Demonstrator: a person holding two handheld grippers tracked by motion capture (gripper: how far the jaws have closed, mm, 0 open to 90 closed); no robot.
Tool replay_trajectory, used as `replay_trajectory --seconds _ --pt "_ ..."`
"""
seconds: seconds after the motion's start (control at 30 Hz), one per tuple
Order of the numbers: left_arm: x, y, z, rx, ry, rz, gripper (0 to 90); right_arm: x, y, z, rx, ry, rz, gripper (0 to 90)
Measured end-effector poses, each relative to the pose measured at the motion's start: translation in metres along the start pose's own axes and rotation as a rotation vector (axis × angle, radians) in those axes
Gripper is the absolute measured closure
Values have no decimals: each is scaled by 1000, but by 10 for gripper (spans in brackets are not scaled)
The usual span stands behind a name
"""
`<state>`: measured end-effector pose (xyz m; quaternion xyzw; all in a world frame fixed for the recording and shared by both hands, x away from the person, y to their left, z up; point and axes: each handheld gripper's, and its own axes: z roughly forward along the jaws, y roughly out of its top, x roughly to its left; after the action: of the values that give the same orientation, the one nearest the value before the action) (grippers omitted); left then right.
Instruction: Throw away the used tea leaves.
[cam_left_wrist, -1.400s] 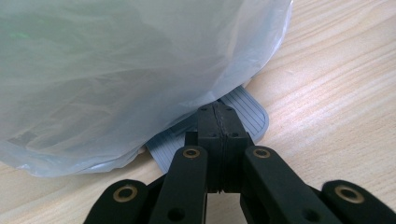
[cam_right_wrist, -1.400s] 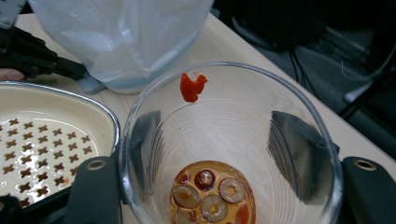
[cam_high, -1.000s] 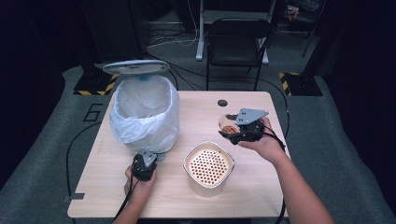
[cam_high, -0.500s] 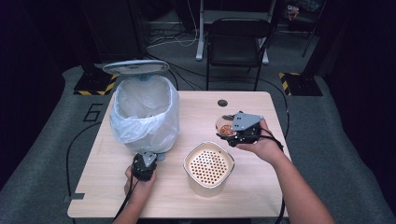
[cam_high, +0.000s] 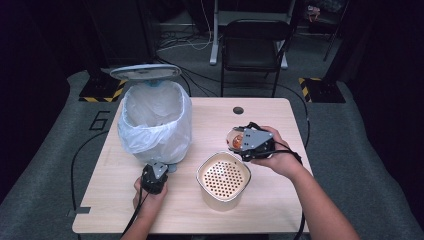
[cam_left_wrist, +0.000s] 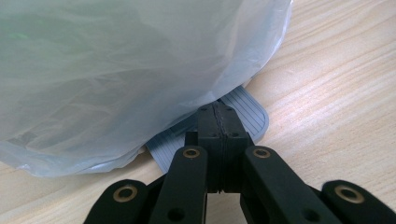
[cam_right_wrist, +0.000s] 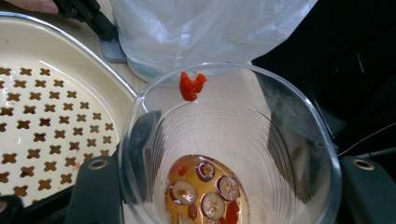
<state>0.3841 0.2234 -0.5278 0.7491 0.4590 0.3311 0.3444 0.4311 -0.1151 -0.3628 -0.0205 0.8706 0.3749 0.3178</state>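
A: What's the biggest thing by your left gripper (cam_high: 154, 176)?

B: The bin (cam_high: 156, 120), lined with a plastic bag, just ahead of it. My left gripper is closed on nothing, tips on the bin's grey pedal (cam_left_wrist: 243, 116).

A: And the right gripper (cam_high: 245, 143)?

B: It grips 1 clear cup (cam_right_wrist: 229, 154) of liquid with fruit slices. The perforated strainer pot (cam_high: 223, 181) stands just beside it on the tabletop (cam_high: 280, 200).

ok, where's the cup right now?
In the high view the cup is at the table's right, clamped in the right gripper, just beyond the strainer bowl and right of the bin.
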Motion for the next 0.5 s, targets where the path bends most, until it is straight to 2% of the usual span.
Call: replay_trajectory --seconds 0.1,0.13,0.2,0.33,0.5 --pt "1 0 -1 13 -6 3 897 3 4 0 0 -1 -31 359" --pt "0 0 -1 11 -6 3 898 4 5 0 3 8 -23 360" --pt "0 0 -1 7 -1 1 898 5 7 0 -8 0 -61 360" --pt "0 0 -1 12 -6 3 897 7 11 0 -10 12 -84 360" --pt "0 0 -1 12 -6 3 898 9 12 0 -2 3 -106 361"
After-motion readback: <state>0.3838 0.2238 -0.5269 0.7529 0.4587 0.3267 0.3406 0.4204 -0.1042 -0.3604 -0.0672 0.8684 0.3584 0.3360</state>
